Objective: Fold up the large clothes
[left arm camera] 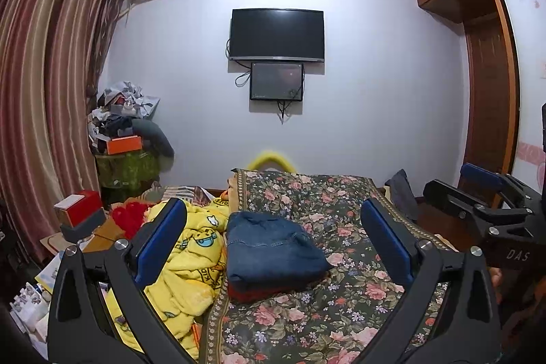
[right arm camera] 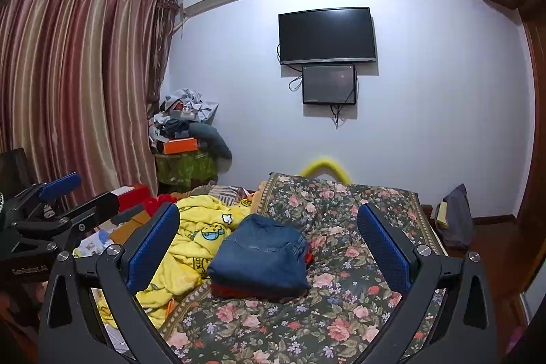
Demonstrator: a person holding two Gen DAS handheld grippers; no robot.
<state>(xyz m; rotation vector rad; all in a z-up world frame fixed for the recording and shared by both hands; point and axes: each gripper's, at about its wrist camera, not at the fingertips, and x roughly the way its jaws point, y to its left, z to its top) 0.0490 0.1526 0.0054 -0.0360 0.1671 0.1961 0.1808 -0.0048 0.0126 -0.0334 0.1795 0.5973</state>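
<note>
A folded blue denim garment (left arm camera: 273, 253) lies on a folded red garment (left arm camera: 252, 294) on the floral bed cover (left arm camera: 341, 306). My left gripper (left arm camera: 273, 217) is open and empty, held above and short of the stack. My right gripper (right arm camera: 269, 220) is open and empty too, with the denim stack (right arm camera: 261, 256) ahead between its fingers. The right gripper also shows at the right edge of the left wrist view (left arm camera: 484, 190). The left gripper shows at the left edge of the right wrist view (right arm camera: 68, 193).
A crumpled yellow cartoon blanket (left arm camera: 184, 261) lies left of the stack. Red and grey boxes (left arm camera: 82, 214) stand at the left. A cluttered pile (left arm camera: 129, 125) fills the corner by the curtain (left arm camera: 41, 91). A wardrobe (left arm camera: 484, 57) stands right.
</note>
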